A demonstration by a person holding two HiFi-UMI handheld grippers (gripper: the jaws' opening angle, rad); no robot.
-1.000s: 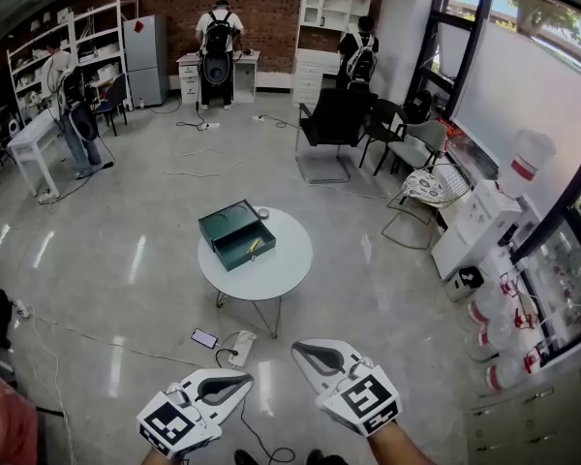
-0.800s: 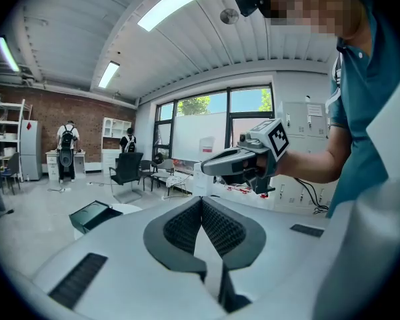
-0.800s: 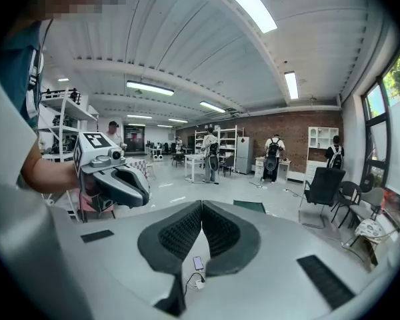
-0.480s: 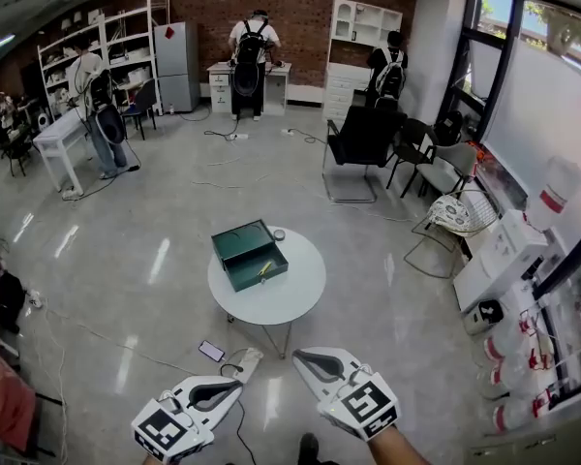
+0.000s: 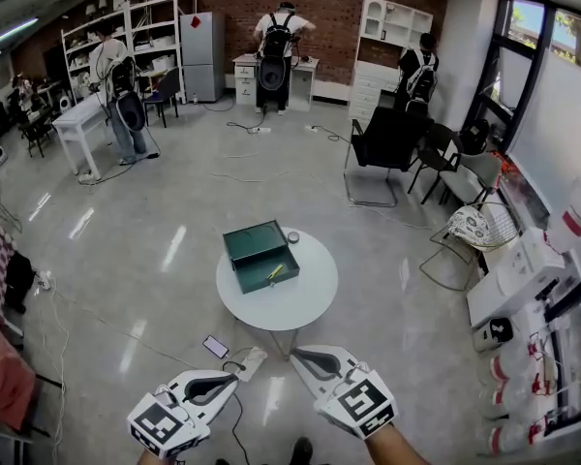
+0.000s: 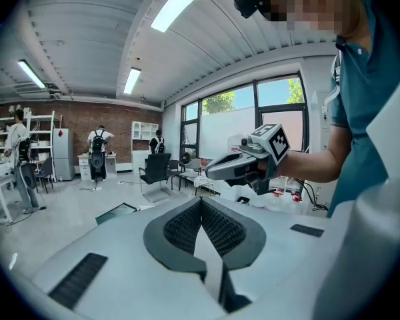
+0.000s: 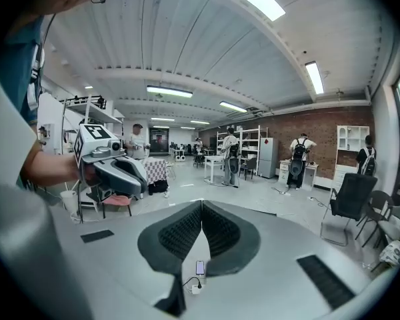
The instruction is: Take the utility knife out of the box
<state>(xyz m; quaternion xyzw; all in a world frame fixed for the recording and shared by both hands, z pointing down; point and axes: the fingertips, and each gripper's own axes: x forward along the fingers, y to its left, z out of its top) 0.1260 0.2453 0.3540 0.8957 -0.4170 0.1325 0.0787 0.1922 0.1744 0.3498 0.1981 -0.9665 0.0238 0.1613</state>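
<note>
An open dark green box (image 5: 261, 255) stands on a round white table (image 5: 300, 303), well ahead of me in the head view. Inside it lies a small yellow utility knife (image 5: 276, 272). My left gripper (image 5: 248, 378) and right gripper (image 5: 295, 353) hover side by side low in the head view, well short of the table, over the floor. Both are shut with nothing between the jaws. The left gripper view has its shut tips (image 6: 201, 201), the right gripper (image 6: 243, 165) and the box (image 6: 117, 212). The right gripper view shows its shut tips (image 7: 201, 205) and the left gripper (image 7: 113, 165).
A phone (image 5: 216, 346) and a white power strip (image 5: 248, 363) with a cable lie on the floor between me and the table. A small round object (image 5: 292, 237) sits on the table behind the box. A black chair (image 5: 382, 143) and several people stand farther back.
The table and box have drawn nearer in the head view. Both grippers have been carried forward with me, still shut and side by side.
</note>
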